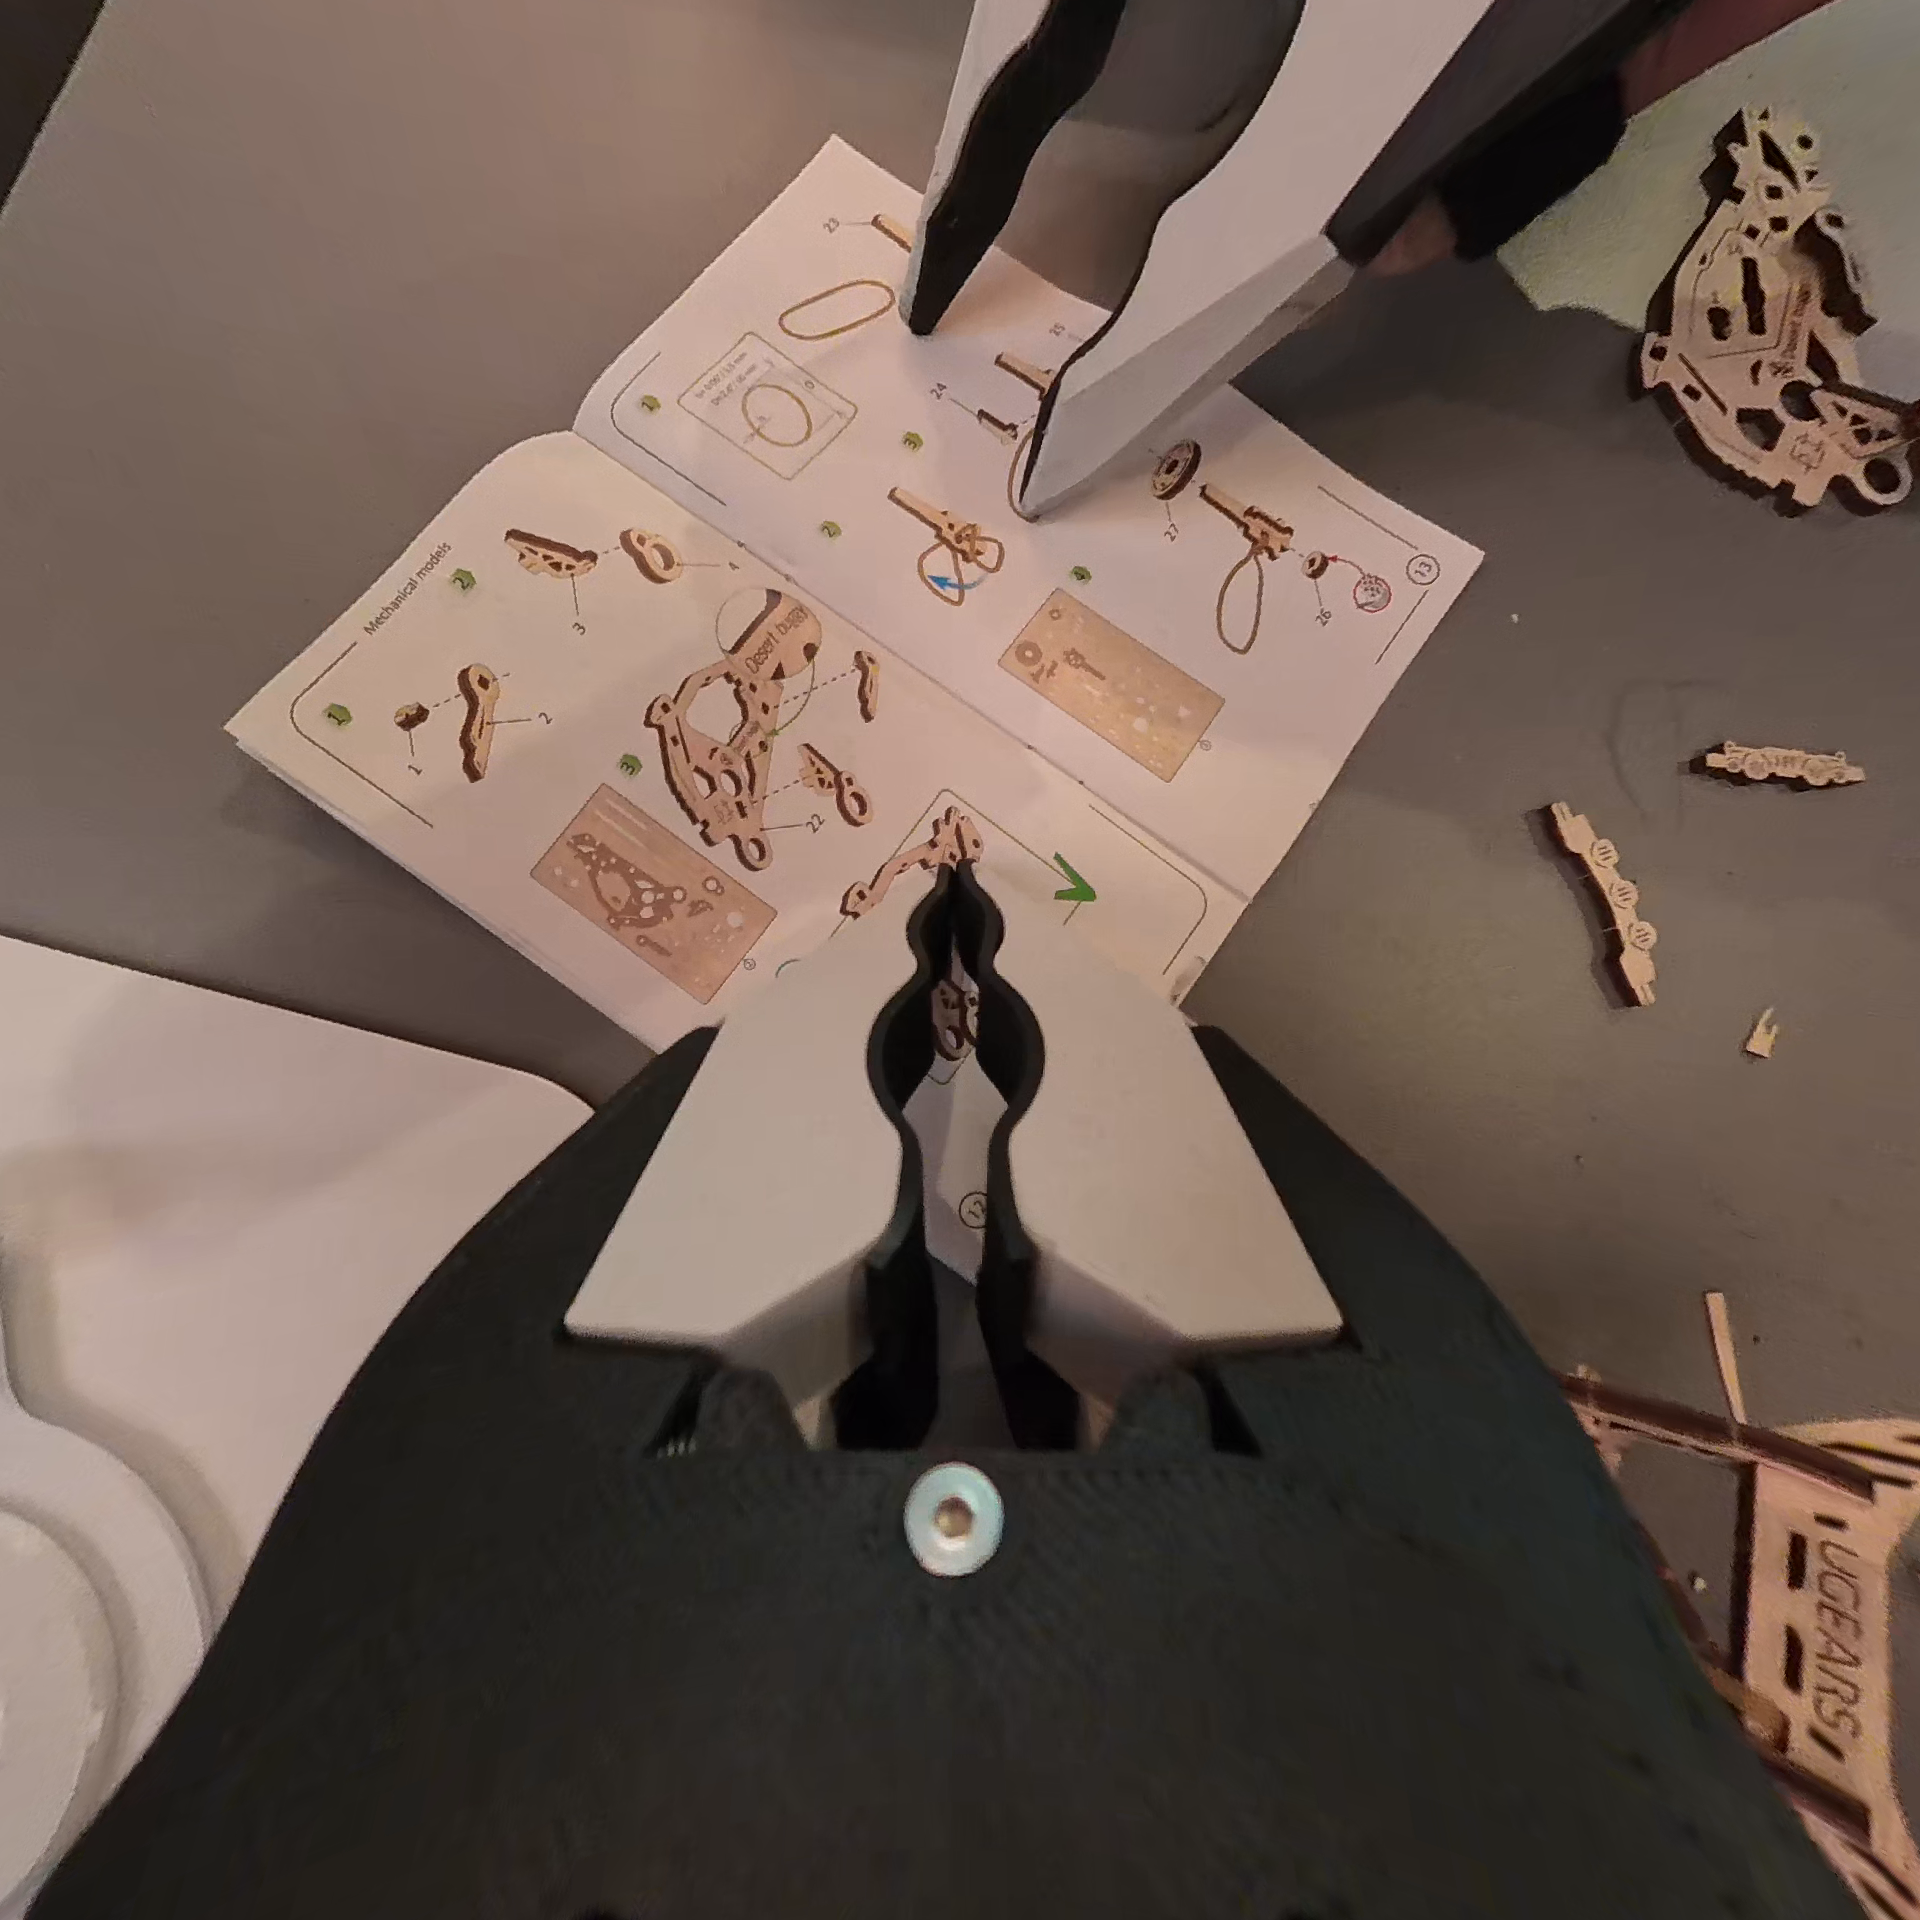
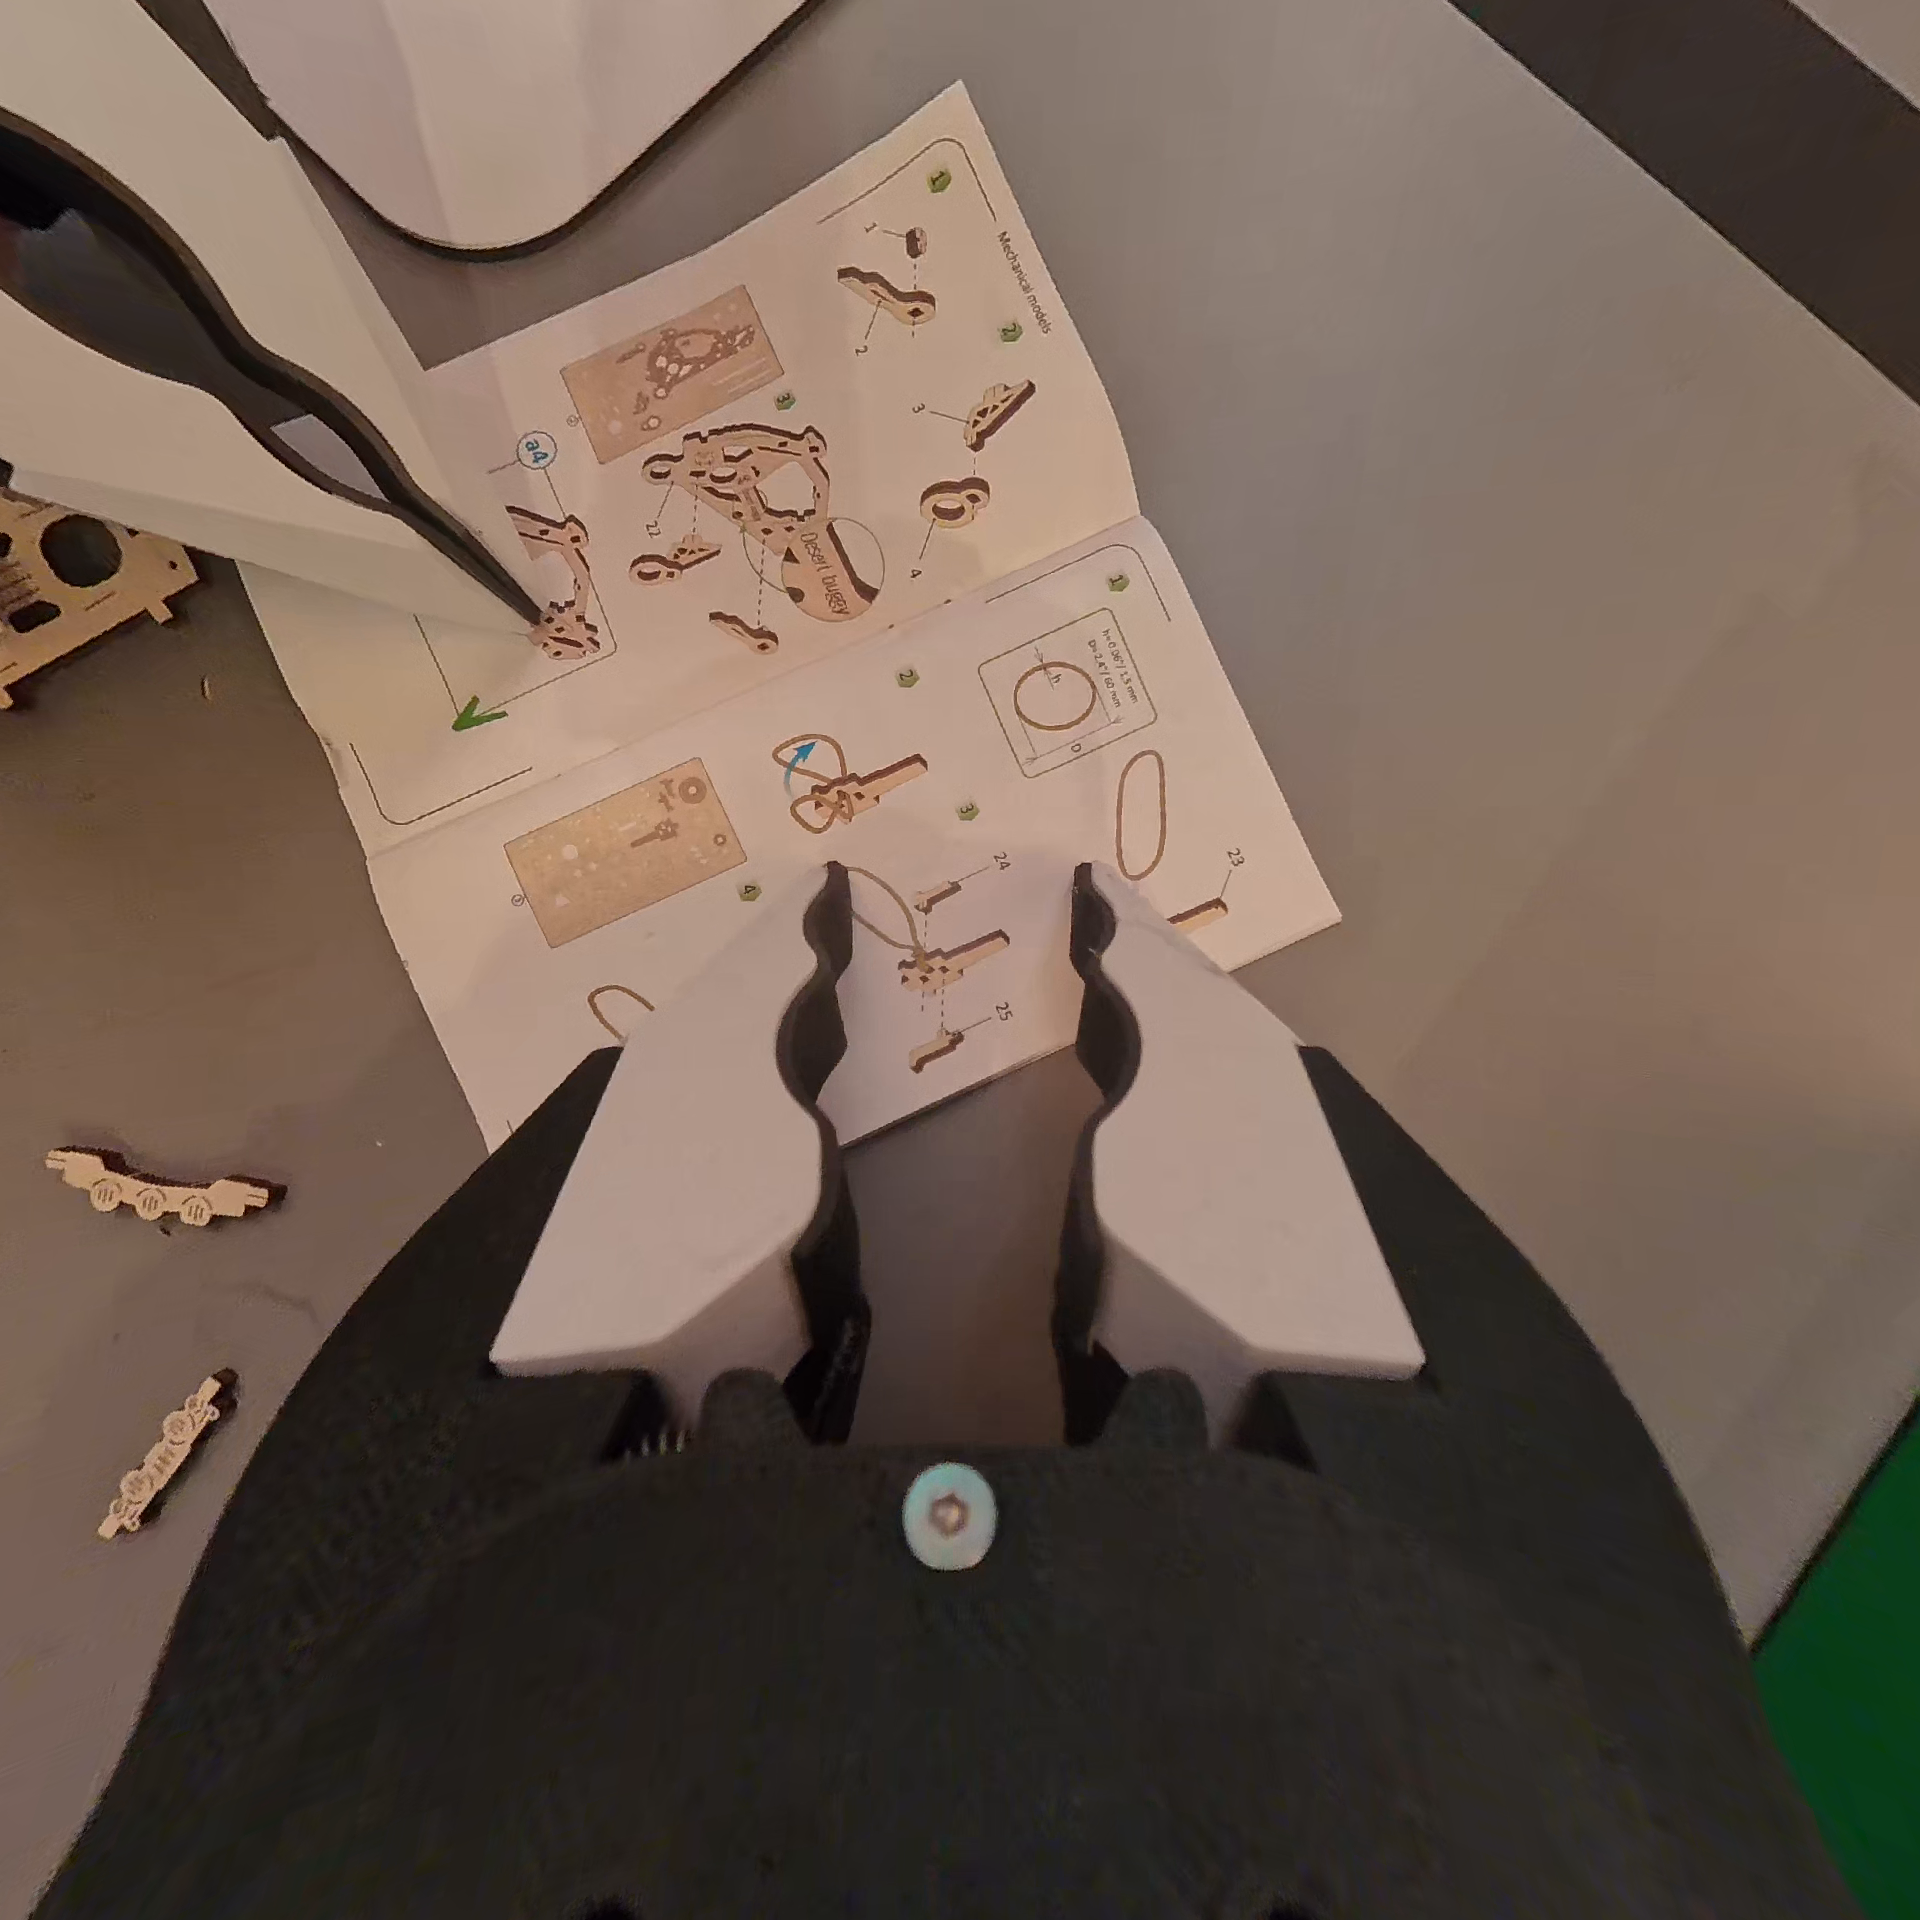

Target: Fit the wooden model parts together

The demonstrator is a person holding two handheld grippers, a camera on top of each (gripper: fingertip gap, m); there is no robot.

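An open paper instruction booklet point(image 1: 862, 665) lies flat on the matte grey bench point(image 1: 312, 312). The left gripper point(image 1: 954, 883) has white wedge fingers with wavy black pads, its jaws pressed together, tips on the booklet's near page. The right gripper point(image 2: 956, 883) has its jaws spread, both tips over the far page. 2 thin laser-cut wooden strips, 1 curved point(image 1: 1605, 902) and 1 straight point(image 1: 1782, 766), lie on the bench to the right, well apart from both jaws.
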